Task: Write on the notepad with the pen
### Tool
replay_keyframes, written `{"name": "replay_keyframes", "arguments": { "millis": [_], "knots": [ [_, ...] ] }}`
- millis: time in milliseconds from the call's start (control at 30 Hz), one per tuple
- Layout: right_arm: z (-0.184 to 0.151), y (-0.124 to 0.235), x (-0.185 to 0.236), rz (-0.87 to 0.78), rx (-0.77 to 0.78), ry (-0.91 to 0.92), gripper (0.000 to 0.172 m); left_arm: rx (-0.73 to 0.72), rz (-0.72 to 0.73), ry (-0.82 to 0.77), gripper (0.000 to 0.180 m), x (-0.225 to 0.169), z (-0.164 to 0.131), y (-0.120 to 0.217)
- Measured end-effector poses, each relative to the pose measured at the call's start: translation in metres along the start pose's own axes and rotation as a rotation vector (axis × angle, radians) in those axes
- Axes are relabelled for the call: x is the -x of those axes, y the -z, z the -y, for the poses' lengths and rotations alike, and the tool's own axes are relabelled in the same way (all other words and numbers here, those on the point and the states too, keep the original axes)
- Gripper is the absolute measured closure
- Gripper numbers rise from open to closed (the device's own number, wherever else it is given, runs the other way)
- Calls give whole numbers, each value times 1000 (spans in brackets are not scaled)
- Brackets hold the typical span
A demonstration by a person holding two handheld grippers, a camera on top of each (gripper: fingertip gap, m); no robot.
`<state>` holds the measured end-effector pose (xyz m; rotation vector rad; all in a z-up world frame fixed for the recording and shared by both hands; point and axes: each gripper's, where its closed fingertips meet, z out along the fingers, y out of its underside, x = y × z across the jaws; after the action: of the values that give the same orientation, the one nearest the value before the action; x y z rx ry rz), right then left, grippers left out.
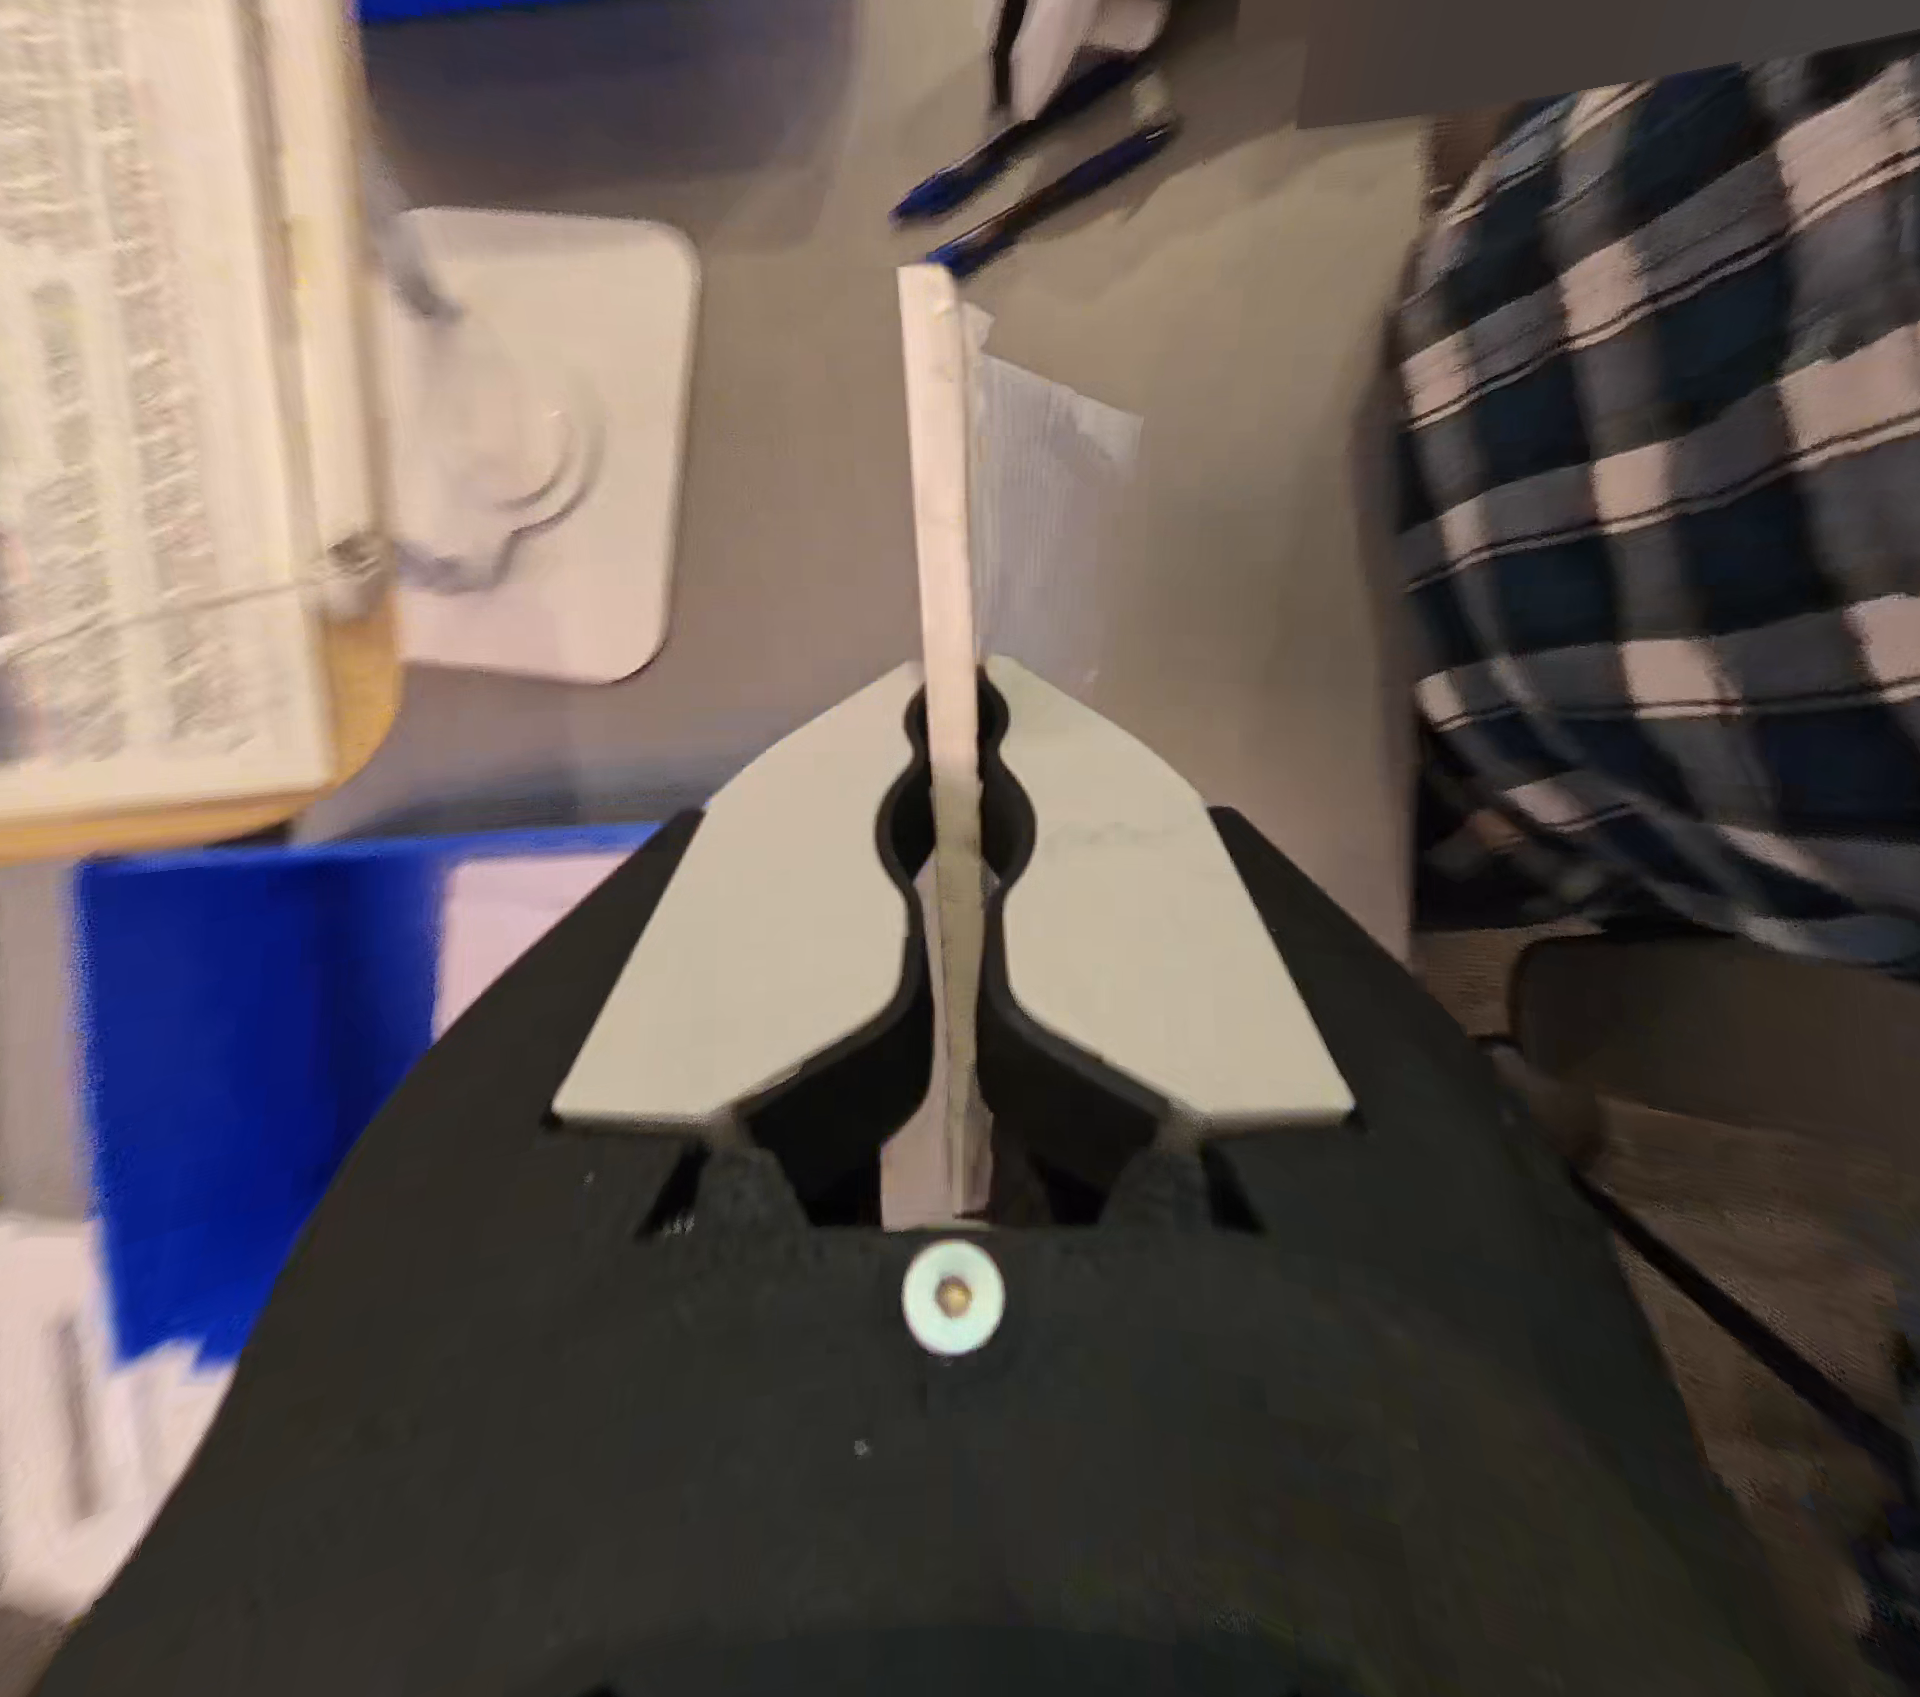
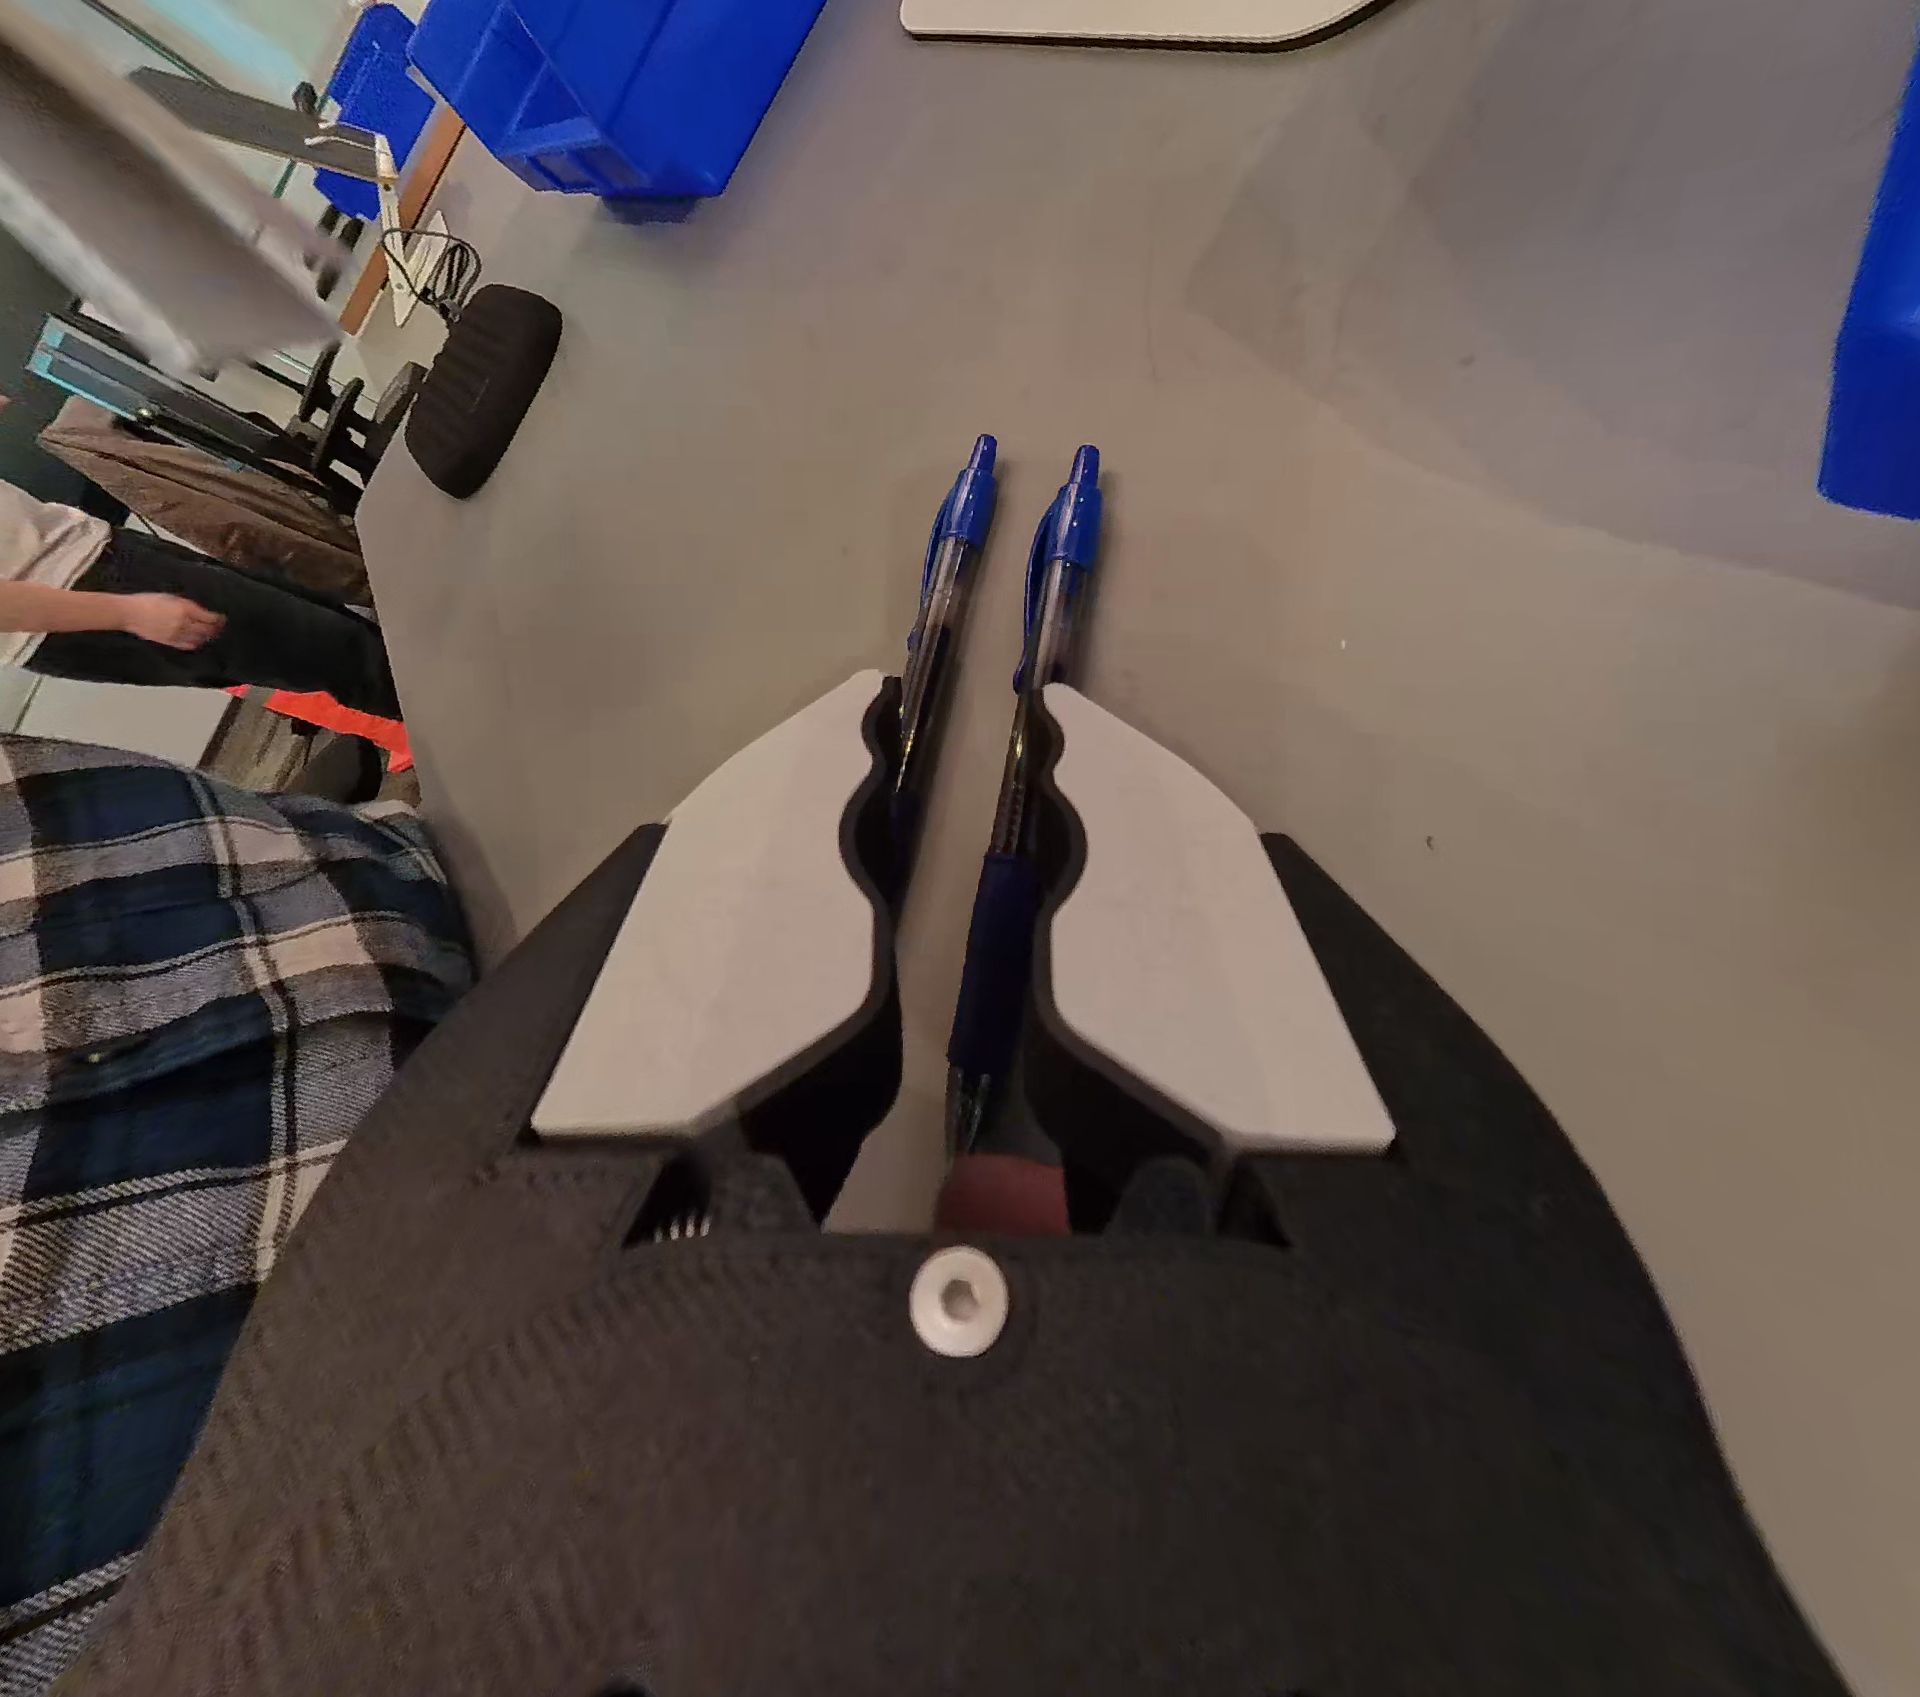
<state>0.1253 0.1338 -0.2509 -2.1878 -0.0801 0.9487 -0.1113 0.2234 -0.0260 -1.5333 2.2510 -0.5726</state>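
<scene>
Left claw (image 1: 951,691) clamping thin white notepad (image 1: 940,452) edge-on, ruled page showing

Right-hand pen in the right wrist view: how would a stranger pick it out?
On the grey table, two blue-capped pens lie side by side between the fingers of the right hand-held gripper. This pen lies along the right finger, dark blue grip showing; on its twin the grip hides behind the left finger.

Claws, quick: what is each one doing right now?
Left claw: shut on a notepad, held edge-on.
Right claw: open, two blue pens lying between its fingers.
</scene>
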Motion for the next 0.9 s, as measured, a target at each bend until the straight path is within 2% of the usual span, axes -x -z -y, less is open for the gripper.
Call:
{"name": "replay_keyframes", "arguments": {
  "millis": [200,267,367,433,567,733,833,900],
  "knots": [
    [0,1,1,7,-5,-2,149,-73,-458,160,176,-17,28,-100],
    [-1,2,1,8,-4,-3,149,-34,-578,205,176,-19,21,-138],
    [-1,2,1,11,-4,-3,149,40,-654,278,176,-13,7,-187],
    [-1,2,1,13,-4,-6,149,83,-635,264,177,-7,-2,-210],
    [-1,1,1,19,2,-7,148,91,-574,233,173,1,-3,-232],
    [-1,1,1,25,0,-9,148,127,-347,83,128,20,-16,-249],
    [-1,1,1,24,1,-7,147,47,-232,-4,114,28,-8,-238],
    [-1,1,1,21,2,-6,147,16,-180,-25,113,29,-8,-227]
  ]
}}
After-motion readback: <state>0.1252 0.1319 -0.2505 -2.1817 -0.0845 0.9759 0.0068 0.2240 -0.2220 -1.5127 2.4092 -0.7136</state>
